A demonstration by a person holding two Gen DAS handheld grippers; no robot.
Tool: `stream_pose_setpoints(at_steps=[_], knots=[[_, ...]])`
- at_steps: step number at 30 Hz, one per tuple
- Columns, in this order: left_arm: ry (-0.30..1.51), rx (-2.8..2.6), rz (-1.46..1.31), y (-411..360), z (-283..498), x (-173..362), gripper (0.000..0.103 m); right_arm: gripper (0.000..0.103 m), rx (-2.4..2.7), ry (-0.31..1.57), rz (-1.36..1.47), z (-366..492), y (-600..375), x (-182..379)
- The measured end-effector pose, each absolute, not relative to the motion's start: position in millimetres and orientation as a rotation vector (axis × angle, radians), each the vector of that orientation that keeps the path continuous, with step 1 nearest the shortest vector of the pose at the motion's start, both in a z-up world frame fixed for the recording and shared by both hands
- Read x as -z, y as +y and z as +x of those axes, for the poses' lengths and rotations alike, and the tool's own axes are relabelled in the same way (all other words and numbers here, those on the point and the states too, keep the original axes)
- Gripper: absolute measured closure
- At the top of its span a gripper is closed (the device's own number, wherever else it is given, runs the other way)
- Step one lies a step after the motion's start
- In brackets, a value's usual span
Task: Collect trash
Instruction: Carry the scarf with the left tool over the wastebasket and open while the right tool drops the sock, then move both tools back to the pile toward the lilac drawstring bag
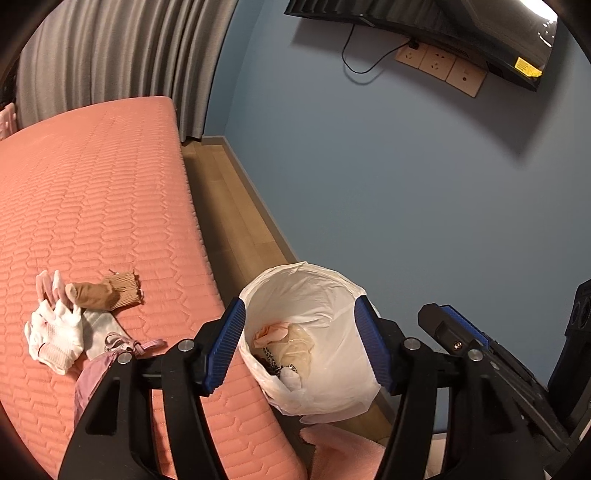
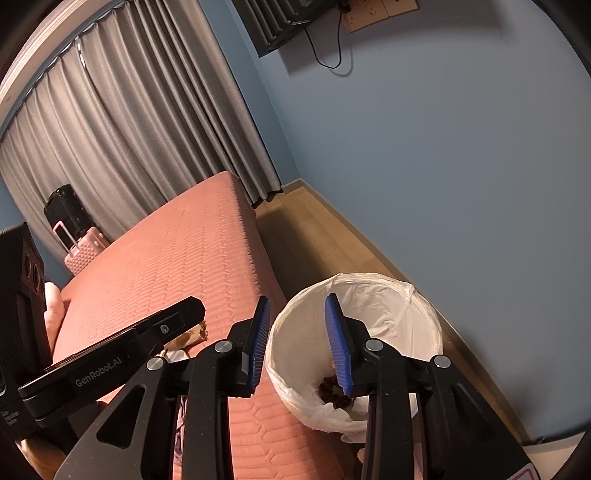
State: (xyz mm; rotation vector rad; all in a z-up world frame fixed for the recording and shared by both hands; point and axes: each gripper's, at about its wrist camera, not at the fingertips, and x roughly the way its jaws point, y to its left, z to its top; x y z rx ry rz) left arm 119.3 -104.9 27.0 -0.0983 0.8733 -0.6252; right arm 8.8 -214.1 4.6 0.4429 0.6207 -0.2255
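Hovering over the lined trash bin [image 1: 314,332] beside the bed [image 1: 110,206], both the left gripper [image 1: 299,347] and right gripper [image 2: 299,343] gape empty, while the remaining trash — a soft, light brown sock [image 1: 105,293] and white gloves [image 1: 55,332] at the bed's near left — looks best pinched mid-bunch.

A pink quilted bed [image 1: 92,206] stands beside a wooden floor [image 1: 236,221]. Grey curtains [image 2: 140,125] hang behind it, near a blue wall [image 1: 406,184] with sockets [image 1: 439,62], a television [image 1: 424,22] and a pink suitcase [image 2: 83,251].
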Motion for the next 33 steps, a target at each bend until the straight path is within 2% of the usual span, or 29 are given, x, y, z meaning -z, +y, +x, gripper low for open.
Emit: stream_pose_setpoints(at_steps=[4,14,22,33], knots=[[0.870,0.611,-0.113,-94.0,118.3,-28.1,0.044,0.071,0.215,0.624,0.433,7.8,-204.8,-6.3],[0.865,0.563,-0.142,-61.8,114.1,-27.8,0.043,0.062,0.172,0.632,0.400,7.7,-175.9,-11.1],[0.858,0.519,-0.156,-33.2,111.1,-26.3,0.042,0.062,0.129,0.647,0.363,11.8,-146.4,-14.0],[0.867,0.449,-0.199,11.4,112.3,-17.1,0.042,0.053,0.083,0.678,0.331,21.3,-110.1,-12.1]])
